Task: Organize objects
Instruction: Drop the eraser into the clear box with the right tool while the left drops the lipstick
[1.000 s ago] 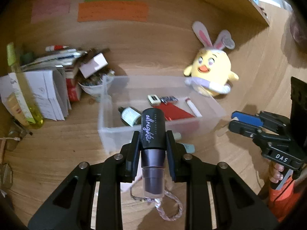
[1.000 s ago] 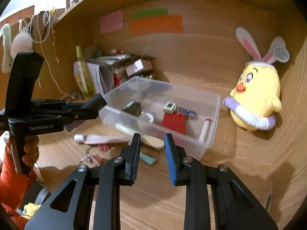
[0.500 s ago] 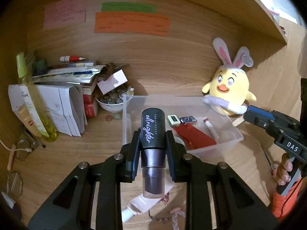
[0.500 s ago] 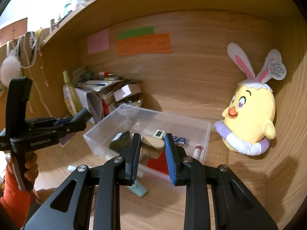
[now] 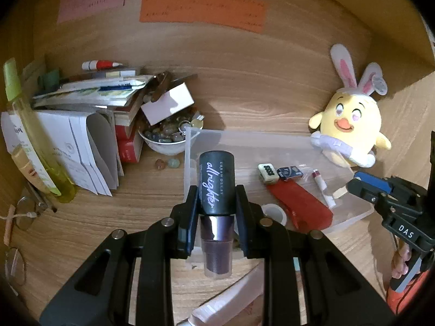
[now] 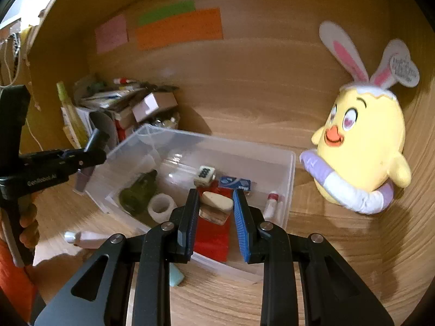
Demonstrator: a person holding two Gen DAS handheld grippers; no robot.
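Two grips on at once: my left jaws [image 5: 216, 203] are clenched on a dark spray bottle [image 5: 216, 190] marked "allnighter", cap pointing away from me, poised over the near-left rim of the clear plastic bin [image 6: 290, 174]; my right jaws [image 6: 214, 209] are clamped on a small cream-and-brown stone-like block [image 6: 216, 206], hanging over the bin's near edge above the red pouch [image 6: 213, 237] inside. Also in the bin: green bottle [image 6: 138, 193] at its left end, roll of clear tape [image 6: 162, 207] beside that, mahjong tile [image 5: 267, 173] and blue packet [image 5: 291, 172] toward the back wall, small tube w/ red cap [image 5: 322, 187] along the right side. Outside the bin on the worktop [image 6: 326, 244]: pink tube [image 6: 84, 239] near its front-left corner, teal piece [image 6: 176, 275] just in front, bowl of pebbles [image 5: 165, 135] behind the left end w/ a stack of papers & boxes [image 5: 89, 114] beyond, yellow chick plush w/ bunny ears [image 6: 361, 146] to the right, leaning on the back panel. Can't tell what the teal piece is.
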